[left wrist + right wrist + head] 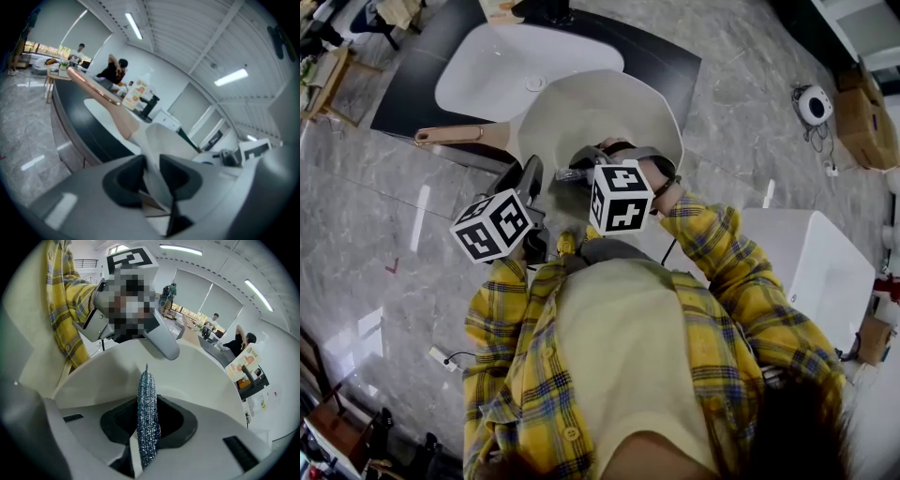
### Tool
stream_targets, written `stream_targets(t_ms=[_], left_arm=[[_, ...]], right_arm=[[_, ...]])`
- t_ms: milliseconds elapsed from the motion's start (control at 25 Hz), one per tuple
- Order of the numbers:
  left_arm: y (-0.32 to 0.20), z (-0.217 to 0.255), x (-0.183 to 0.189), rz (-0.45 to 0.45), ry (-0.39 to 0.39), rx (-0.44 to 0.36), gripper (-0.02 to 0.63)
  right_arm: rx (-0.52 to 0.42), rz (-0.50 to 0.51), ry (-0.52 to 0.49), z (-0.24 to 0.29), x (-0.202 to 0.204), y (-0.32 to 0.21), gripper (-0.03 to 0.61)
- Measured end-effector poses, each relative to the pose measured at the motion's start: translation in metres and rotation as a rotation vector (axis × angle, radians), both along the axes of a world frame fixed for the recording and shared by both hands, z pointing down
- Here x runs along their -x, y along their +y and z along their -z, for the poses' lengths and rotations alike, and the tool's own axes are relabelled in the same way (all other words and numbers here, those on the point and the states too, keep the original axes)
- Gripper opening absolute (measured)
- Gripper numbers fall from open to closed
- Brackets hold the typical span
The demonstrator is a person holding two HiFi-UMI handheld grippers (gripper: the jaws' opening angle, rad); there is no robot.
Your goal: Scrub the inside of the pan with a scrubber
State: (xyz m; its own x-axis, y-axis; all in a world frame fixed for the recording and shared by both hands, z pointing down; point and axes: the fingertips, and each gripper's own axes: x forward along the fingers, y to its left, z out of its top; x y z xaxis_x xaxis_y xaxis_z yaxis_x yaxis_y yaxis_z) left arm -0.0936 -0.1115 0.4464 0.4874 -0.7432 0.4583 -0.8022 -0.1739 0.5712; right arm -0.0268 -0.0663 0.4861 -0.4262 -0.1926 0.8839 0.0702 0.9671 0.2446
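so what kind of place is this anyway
Probably a staged kitchen station in a large open workspace, not a home: a dark counter with a rounded white sink stands on polished grey marble floor, brown cardboard boxes sit nearby, and people sit beyond.

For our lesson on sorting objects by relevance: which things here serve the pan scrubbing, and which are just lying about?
In use: pan; scrubber; left gripper clamping the pan's rim; right gripper holding the scrubber.
Lying about: cardboard boxes; white tub; round white device.
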Motion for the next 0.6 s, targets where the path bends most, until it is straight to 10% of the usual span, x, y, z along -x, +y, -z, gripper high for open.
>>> stream_targets(t_ms=[600], left_arm=[[0.000, 0.000, 0.000, 0.001, -0.006, 0.003, 0.107]], right_arm=[[0.236, -0.002, -0.001, 0.013, -0.025, 0.019, 0.083]])
